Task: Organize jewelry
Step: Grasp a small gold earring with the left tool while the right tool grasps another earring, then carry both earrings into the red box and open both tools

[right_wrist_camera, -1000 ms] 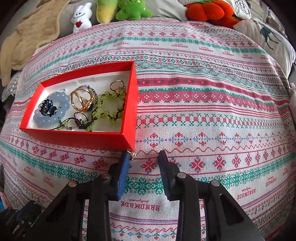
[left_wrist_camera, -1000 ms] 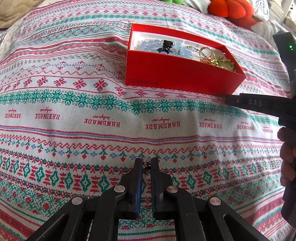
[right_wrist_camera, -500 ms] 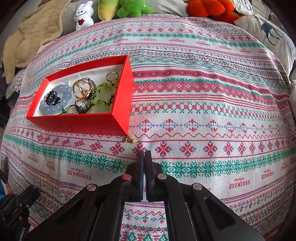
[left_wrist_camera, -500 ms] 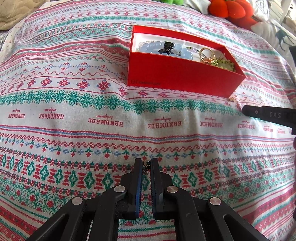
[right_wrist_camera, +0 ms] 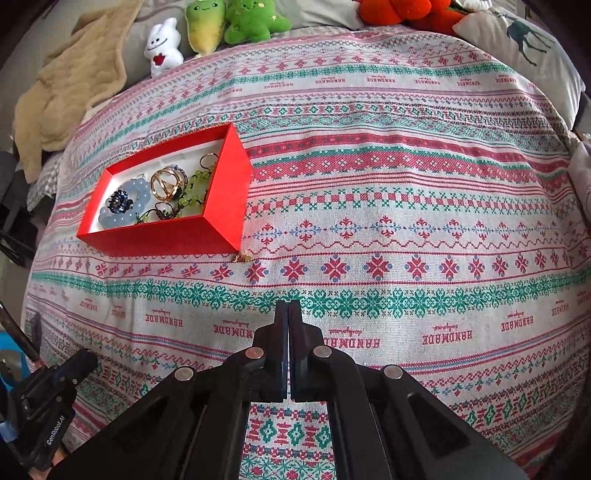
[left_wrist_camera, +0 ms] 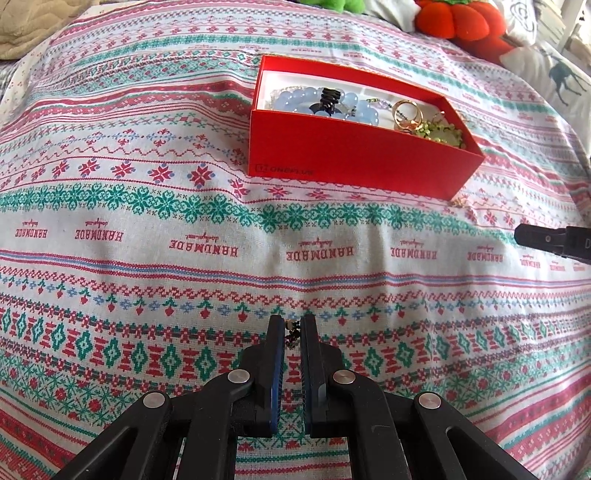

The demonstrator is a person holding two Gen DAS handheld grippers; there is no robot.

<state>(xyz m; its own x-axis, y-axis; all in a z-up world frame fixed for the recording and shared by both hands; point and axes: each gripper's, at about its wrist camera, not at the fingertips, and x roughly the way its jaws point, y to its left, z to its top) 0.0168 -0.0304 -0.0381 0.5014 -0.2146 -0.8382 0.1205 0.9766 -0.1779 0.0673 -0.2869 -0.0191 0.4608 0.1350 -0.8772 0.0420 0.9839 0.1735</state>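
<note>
A red box (left_wrist_camera: 354,155) (right_wrist_camera: 218,206) sits on the patterned bedspread and holds a pale blue bead bracelet (left_wrist_camera: 295,101) (right_wrist_camera: 142,194), gold rings (right_wrist_camera: 166,182), a green bead string (right_wrist_camera: 192,192) and a dark blue piece (right_wrist_camera: 119,202). A small gold piece (right_wrist_camera: 242,257) (left_wrist_camera: 460,202) lies on the cloth at the box's near right corner. My left gripper (left_wrist_camera: 293,325) is shut on a small dark jewelry piece (left_wrist_camera: 293,334), well short of the box. My right gripper (right_wrist_camera: 288,304) is shut and empty, drawn back from the gold piece; its tip shows in the left wrist view (left_wrist_camera: 546,240).
Plush toys (right_wrist_camera: 221,22) and an orange cushion (left_wrist_camera: 465,22) line the far edge of the bed. A beige blanket (right_wrist_camera: 66,92) lies at the far left, a deer pillow (right_wrist_camera: 524,40) at the far right. Wide stretches of bedspread (right_wrist_camera: 406,221) surround the box.
My right gripper closed without the gold piece and pulled back from the box corner; the piece stays on the cloth. My left gripper kept its hold and barely moved.
</note>
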